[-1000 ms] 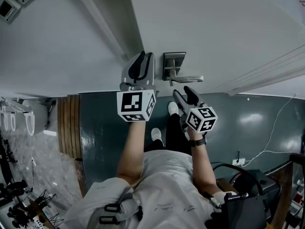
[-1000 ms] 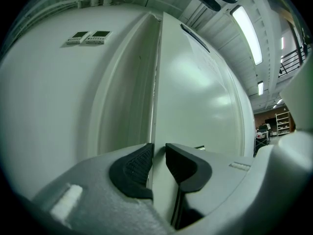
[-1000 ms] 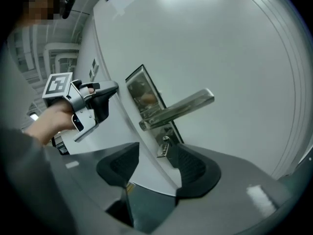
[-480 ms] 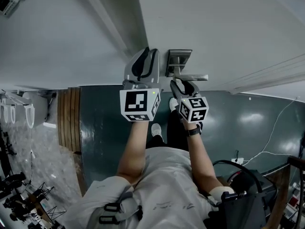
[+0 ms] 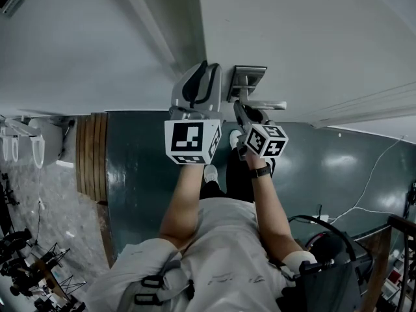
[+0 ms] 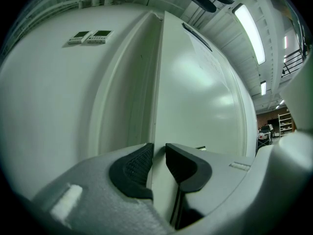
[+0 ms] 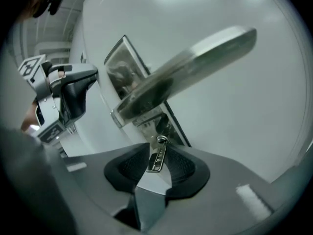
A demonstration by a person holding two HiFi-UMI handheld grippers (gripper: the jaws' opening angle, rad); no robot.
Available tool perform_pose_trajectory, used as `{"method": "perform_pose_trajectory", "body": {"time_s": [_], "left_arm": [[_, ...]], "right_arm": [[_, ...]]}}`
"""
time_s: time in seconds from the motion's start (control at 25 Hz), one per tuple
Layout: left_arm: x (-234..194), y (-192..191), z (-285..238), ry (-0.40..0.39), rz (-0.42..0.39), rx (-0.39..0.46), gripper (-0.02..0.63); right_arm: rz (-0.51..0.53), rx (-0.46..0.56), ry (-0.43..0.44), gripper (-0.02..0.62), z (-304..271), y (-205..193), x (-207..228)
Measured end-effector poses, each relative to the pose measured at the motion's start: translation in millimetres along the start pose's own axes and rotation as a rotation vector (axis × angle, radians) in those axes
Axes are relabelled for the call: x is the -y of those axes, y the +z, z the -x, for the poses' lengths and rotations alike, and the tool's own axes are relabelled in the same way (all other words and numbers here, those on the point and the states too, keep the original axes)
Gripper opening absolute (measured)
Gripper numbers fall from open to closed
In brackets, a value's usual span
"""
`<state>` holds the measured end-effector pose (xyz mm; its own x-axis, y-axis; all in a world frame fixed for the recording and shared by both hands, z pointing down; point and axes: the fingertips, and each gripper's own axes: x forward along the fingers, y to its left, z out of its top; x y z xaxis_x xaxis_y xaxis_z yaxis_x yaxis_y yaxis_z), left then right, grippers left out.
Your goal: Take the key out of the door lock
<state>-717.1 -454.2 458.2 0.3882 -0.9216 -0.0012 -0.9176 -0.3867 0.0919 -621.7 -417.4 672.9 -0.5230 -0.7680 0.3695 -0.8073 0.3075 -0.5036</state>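
A small silver key [image 7: 157, 155] sticks out of the lock in the metal plate [image 7: 128, 62], just under the lever handle [image 7: 190, 67]. My right gripper [image 7: 157, 164] has just been closing, and its dark pads now pinch the key's head from both sides. In the head view the right gripper [image 5: 250, 114] sits right under the handle [image 5: 265, 104], so the key is hidden there. My left gripper [image 6: 157, 163] is clamped across the door's edge [image 6: 159, 82], and the head view shows the left gripper [image 5: 198, 86] to the left of the plate [image 5: 247, 77].
The pale door [image 5: 312, 38] fills the upper right, with the wall and frame [image 5: 78, 51] to its left. Below lie a dark green floor [image 5: 143, 174], a wooden strip [image 5: 91, 155], cables and a bag [image 5: 331, 265]. The person's body is at the bottom centre.
The right gripper has moved in under the handle to the lock and its jaws have narrowed around the key. The left gripper has stayed on the door edge.
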Motion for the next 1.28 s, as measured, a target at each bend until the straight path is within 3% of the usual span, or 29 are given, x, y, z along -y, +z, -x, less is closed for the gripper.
{"method": "perform_pose_trajectory", "body": {"time_s": [0.2, 0.44, 0.72, 1.0, 1.28], "left_arm": [[-2, -2, -1, -0.008, 0.033, 0.020, 0.087], [-2, -3, -2, -0.009, 0.037, 0.042, 0.090], [-2, -5, -3, -0.038, 0.039, 0.027, 0.095], [-4, -6, -2, -0.038, 0.048, 0.000, 0.093], [5, -23, 15, -0.088, 0.023, -0.081, 0.091]], "right_arm": [[-0.238, 0.052, 0.097, 0.077, -2, 1, 5], [-0.638, 0.147, 0.235, 0.037, 1, 0, 12], [-0.834, 0.211, 0.266, 0.026, 3, -6, 19], [-0.825, 0.164, 0.271, 0.025, 48, -43, 5], [-0.518, 0.225, 0.270, 0.026, 110, 2, -15]]}}
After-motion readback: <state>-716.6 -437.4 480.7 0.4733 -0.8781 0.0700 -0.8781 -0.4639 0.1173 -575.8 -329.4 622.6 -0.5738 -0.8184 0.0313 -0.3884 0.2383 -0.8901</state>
